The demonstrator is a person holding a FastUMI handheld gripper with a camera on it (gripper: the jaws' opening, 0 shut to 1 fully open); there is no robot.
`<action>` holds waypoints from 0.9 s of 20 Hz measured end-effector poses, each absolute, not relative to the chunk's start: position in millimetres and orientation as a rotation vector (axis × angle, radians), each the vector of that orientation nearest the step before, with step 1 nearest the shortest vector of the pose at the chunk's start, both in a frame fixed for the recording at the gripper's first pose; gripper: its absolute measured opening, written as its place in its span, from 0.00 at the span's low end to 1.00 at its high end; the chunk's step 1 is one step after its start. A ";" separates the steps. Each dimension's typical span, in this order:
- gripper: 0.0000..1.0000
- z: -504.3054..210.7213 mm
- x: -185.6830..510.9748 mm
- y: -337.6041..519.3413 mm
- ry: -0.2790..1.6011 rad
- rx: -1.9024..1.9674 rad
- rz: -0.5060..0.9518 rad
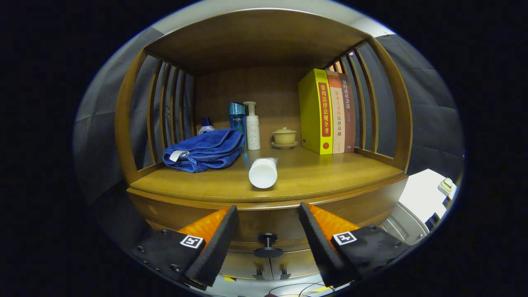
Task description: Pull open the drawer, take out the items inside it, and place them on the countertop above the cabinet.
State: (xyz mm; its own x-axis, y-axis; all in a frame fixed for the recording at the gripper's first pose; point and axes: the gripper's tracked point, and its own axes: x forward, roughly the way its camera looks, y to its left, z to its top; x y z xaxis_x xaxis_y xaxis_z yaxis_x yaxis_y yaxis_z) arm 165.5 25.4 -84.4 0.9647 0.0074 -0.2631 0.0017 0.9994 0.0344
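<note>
Drawer [268, 225] closed, wood front w/ dark round knob [268, 238] | fingers [220, 239] apart, nothing held, knob btwn

Gripper view: fisheye camera mounted on the hand-held gripper [268, 222], facing forward along its two fingers, which stand apart with nothing between them. Height: about level with the countertop [326, 177] of the wooden cabinet, looking straight into the shelf bay above it. Distance: near the cabinet front; the drawer knob [267, 239] sits just ahead, between the fingers and below the countertop edge. Reach of view: countertop, back panel, slatted sides, underside of the top board.
</note>
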 end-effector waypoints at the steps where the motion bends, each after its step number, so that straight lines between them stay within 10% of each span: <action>1: 0.98 -84.1 165.5 24.5 0.261 0.033 0.004; 18: 0.96 3.4 61.7 1.9 0.130 0.027 -0.016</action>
State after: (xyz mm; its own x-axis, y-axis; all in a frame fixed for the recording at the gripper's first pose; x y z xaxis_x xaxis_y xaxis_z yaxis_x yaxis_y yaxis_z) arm 61.7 1.9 3.4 0.9914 -0.0142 -0.1301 0.0177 0.9995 0.0258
